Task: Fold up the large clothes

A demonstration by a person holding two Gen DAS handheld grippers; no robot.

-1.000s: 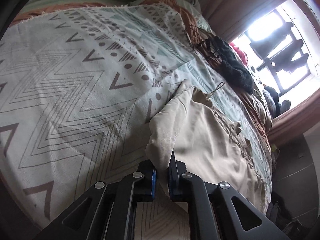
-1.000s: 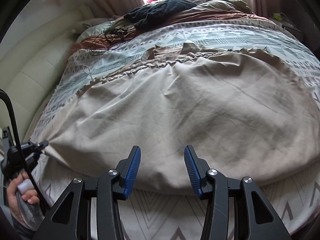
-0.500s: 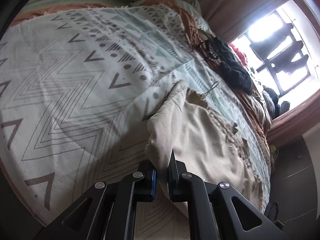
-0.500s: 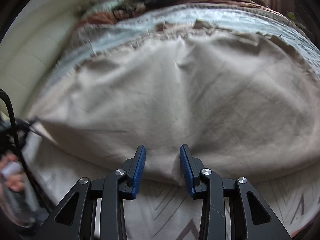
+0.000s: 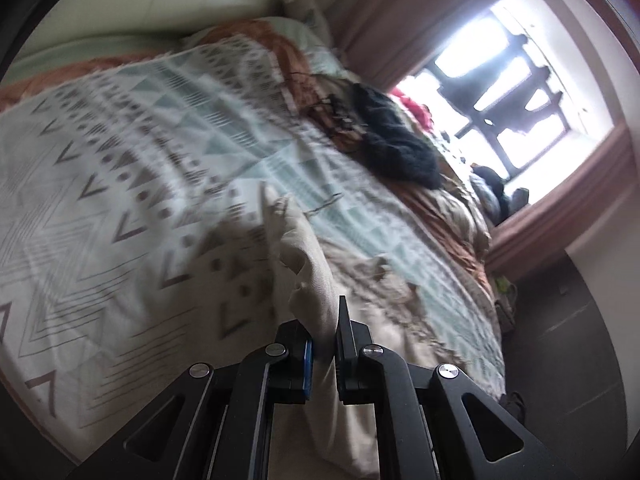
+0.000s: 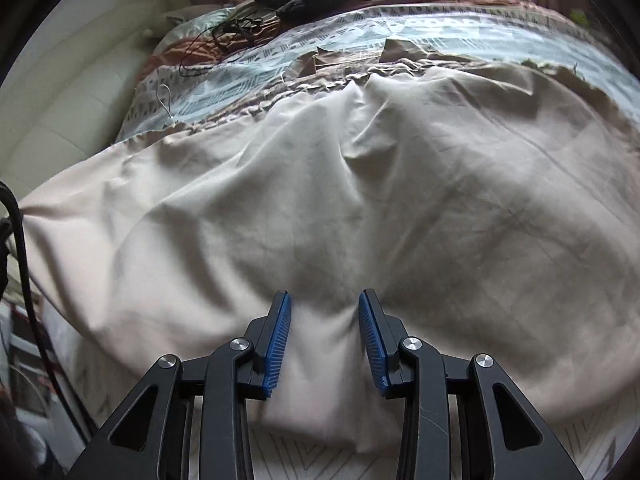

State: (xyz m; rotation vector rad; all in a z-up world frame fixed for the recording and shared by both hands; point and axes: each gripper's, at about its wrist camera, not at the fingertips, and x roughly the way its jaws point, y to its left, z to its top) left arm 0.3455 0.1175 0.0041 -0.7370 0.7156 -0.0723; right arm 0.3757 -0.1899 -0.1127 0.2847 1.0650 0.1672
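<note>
A large beige garment [image 6: 360,184] lies spread on a patterned bedspread [image 5: 120,184]. My left gripper [image 5: 322,336] is shut on a corner of the beige garment [image 5: 312,280] and holds it lifted off the bed. My right gripper [image 6: 324,320] is open, its blue-padded fingers [image 6: 280,332] straddling the garment's near hem, fabric bunched between them. The garment's gathered far edge [image 6: 320,80] lies toward the window.
A black knitted item [image 5: 396,148] and dark cords [image 6: 224,36] lie at the bed's far end by the window [image 5: 508,88]. A cream padded headboard [image 6: 68,80] runs along the left. Dark floor [image 5: 560,320] lies beyond the bed's right edge.
My left gripper has lifted the garment corner and swung it, blurring the view. My right gripper has moved forward onto the hem and narrowed, with fabric now between its fingers.
</note>
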